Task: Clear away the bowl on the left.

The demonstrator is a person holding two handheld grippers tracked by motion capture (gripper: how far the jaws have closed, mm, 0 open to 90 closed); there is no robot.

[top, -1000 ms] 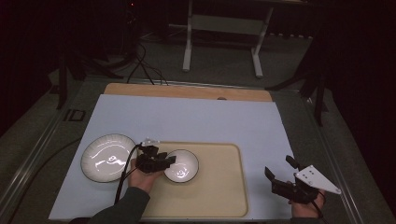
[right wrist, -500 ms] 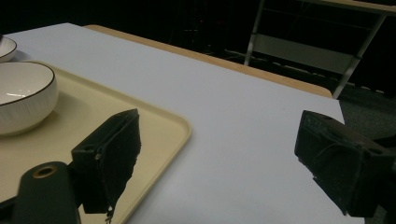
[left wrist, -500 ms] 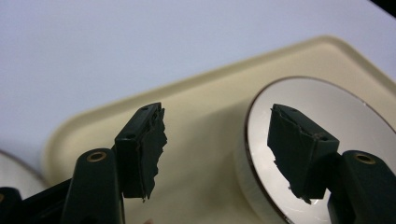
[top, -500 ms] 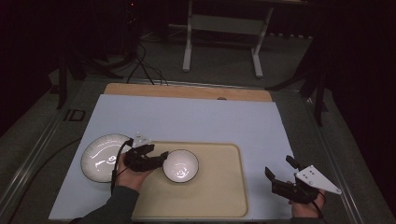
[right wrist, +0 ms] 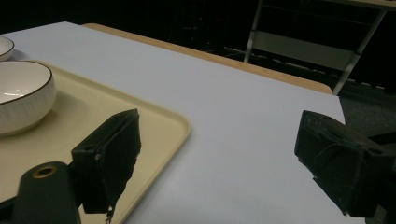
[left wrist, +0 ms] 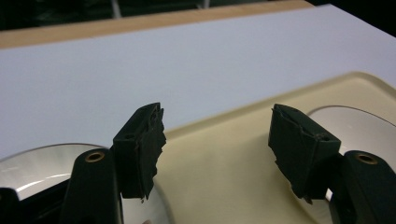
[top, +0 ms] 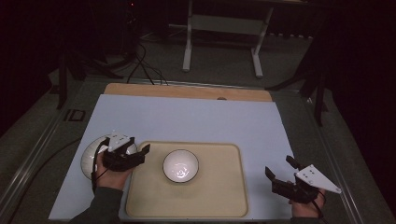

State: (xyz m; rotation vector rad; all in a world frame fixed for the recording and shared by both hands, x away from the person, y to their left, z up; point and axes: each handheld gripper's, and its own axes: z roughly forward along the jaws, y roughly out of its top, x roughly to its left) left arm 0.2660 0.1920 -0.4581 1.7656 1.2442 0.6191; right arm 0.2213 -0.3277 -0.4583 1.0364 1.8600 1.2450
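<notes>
A white bowl (top: 180, 165) with a dark rim stands on the beige tray (top: 219, 191), left of its middle. A white plate (top: 88, 158) lies on the pale mat just left of the tray. My left gripper (top: 140, 153) hovers over the plate's right edge and points toward the bowl. Its jaws have just been opening and nothing is between them. In the left gripper view, the left gripper (left wrist: 217, 121) frames bare tray (left wrist: 224, 163), with the plate (left wrist: 32, 163) at left and the bowl (left wrist: 355, 126) at right. My right gripper (top: 279, 167) stands open right of the tray.
The pale mat (top: 196, 116) covers the table, with a wooden strip (top: 187, 91) along its far edge. A metal stand (top: 222, 23) and cables sit on the floor beyond. In the right gripper view, the tray's corner (right wrist: 154, 121) and the bowl (right wrist: 21, 98) lie left of the right gripper (right wrist: 219, 126).
My left gripper let go of the bowl's left rim, opened, and drew back left and upward to above the plate. The bowl stays on the tray. The right gripper has not moved.
</notes>
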